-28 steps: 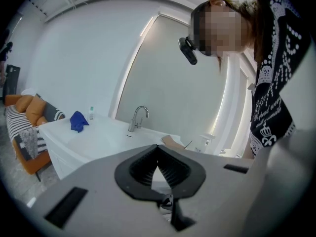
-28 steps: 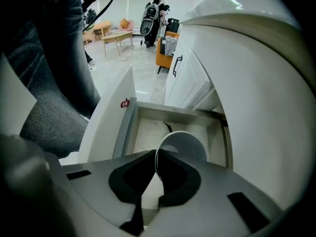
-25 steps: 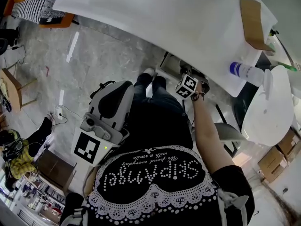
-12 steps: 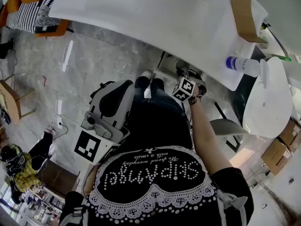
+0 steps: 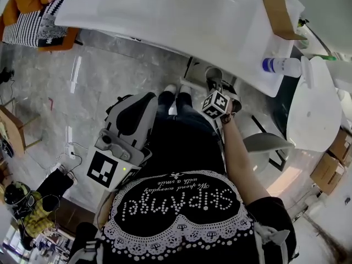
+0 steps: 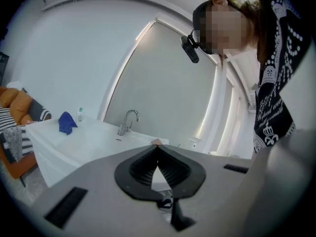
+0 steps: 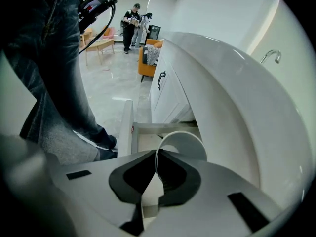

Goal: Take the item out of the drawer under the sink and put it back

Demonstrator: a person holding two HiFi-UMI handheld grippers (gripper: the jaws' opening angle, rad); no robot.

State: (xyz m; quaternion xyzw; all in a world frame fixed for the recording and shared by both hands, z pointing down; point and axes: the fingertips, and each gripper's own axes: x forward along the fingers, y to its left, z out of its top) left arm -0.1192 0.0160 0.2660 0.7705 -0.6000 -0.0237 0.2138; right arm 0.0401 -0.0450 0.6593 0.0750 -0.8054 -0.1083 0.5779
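Observation:
In the right gripper view my right gripper (image 7: 155, 154) is shut on the rim of a white cup (image 7: 185, 144), which it holds above the open white drawer (image 7: 129, 132) under the sink counter (image 7: 232, 93). From the head view the same gripper (image 5: 215, 88) reaches down at the counter's edge (image 5: 220, 26), and the cup (image 5: 213, 75) shows just past its marker cube. My left gripper (image 5: 137, 106) is held back near the person's waist, apart from the drawer. Its jaws (image 6: 158, 149) are shut with nothing between them.
On the counter lie a bottle with a blue cap (image 5: 280, 66) and a piece of cardboard (image 5: 278, 12); a faucet (image 6: 128, 120) and a blue cloth (image 6: 65, 122) are there too. The person's legs stand left of the drawer. An orange chair (image 5: 33, 15) is far left.
My right gripper has risen a little with the cup, which now shows clearly beyond the marker cube in the head view. The left gripper has stayed in place.

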